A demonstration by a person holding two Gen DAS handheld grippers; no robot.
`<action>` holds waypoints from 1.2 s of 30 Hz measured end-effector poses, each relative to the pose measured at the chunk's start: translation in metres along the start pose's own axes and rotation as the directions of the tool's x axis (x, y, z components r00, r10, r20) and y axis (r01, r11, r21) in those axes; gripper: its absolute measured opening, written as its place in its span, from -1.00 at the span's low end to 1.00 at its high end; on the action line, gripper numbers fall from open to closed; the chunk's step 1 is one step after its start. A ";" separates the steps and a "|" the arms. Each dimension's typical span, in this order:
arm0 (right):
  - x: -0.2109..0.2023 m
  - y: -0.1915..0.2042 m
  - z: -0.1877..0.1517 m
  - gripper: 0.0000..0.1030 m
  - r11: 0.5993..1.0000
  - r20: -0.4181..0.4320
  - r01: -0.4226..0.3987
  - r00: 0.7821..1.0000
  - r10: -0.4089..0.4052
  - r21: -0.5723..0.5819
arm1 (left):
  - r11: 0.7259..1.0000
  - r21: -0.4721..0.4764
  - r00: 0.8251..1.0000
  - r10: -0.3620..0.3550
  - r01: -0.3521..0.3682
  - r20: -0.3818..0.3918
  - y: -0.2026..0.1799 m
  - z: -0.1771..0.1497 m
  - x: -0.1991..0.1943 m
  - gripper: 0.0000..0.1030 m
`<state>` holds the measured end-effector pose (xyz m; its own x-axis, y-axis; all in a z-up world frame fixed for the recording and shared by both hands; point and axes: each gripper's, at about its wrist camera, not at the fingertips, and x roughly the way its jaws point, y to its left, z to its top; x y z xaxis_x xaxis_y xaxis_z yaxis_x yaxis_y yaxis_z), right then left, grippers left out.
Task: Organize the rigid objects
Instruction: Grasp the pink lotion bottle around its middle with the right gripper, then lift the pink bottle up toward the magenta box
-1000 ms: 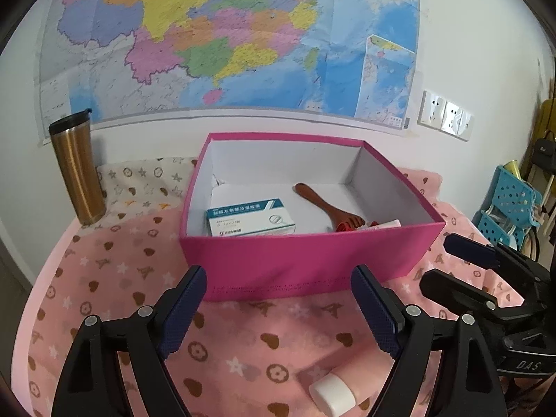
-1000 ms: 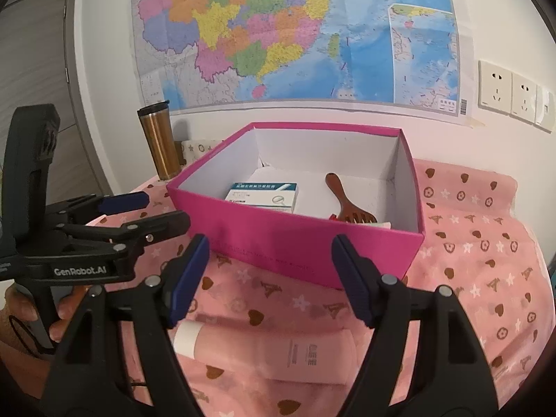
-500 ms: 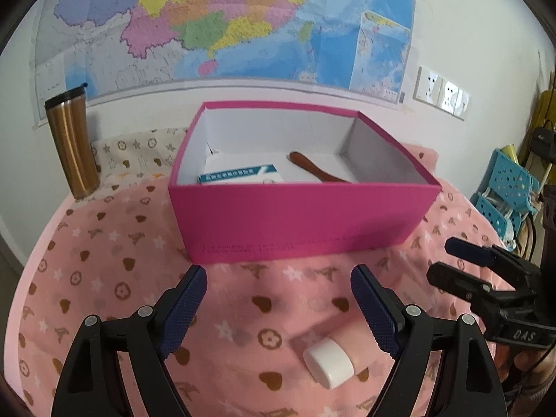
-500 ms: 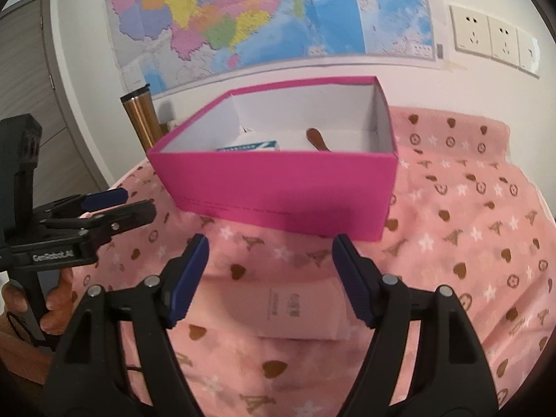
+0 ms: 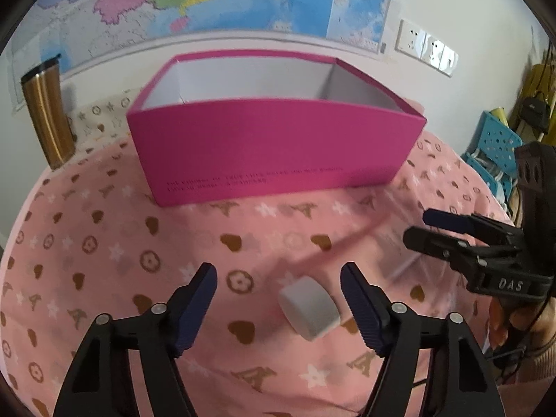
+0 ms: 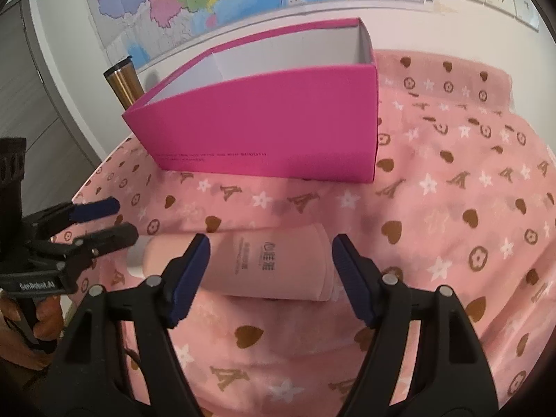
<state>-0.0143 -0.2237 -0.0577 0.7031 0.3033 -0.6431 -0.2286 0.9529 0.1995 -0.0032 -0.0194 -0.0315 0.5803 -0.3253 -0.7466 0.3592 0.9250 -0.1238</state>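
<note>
Right gripper (image 6: 271, 264) and left gripper (image 5: 279, 293) both spread, empty — pink tube (image 6: 267, 264) between right fingers; best centre on its body before closing, then carry to box (image 6: 264, 132).

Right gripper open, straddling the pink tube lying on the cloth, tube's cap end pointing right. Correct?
Not quite: the pink tube has its cap end on the left, toward the left gripper; the right wrist view shows this. The rest holds: right gripper open, fingers either side of the tube lying on the cloth.

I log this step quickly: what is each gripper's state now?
Left gripper: open, holding nothing.
Right gripper: open, around the pink tube, not gripping.
</note>
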 end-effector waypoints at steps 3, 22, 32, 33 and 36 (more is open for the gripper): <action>0.004 -0.003 0.000 0.44 1.000 -0.009 -0.005 1.000 0.005 0.012 | 1.000 0.012 1.000 -0.006 0.006 -0.018 -0.004 -0.003 0.002 0.39; 0.017 -0.018 -0.002 0.38 0.996 -0.049 -0.056 0.997 0.059 0.070 | 0.992 -0.005 0.986 -0.122 0.122 -0.117 -0.004 -0.012 0.004 -0.27; 0.013 -0.024 -0.003 0.37 0.989 -0.046 -0.098 0.994 0.103 0.110 | 0.993 -0.018 0.986 -0.115 0.114 -0.118 -0.005 -0.005 0.010 -0.29; 0.012 -0.023 -0.003 0.37 0.989 -0.042 -0.100 0.994 0.105 0.109 | 0.994 -0.019 0.987 -0.111 0.110 -0.118 -0.004 -0.004 0.011 -0.29; 0.005 -0.021 -0.002 0.37 0.990 -0.024 -0.104 0.994 0.107 0.099 | 0.995 -0.019 0.989 -0.101 0.100 -0.109 -0.003 0.001 0.012 -0.29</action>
<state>-0.0080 -0.2420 -0.0665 0.6582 0.4035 -0.6356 -0.2331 0.9120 0.3375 0.0036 -0.0264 -0.0390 0.4576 -0.3939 -0.7971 0.4011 0.8916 -0.2103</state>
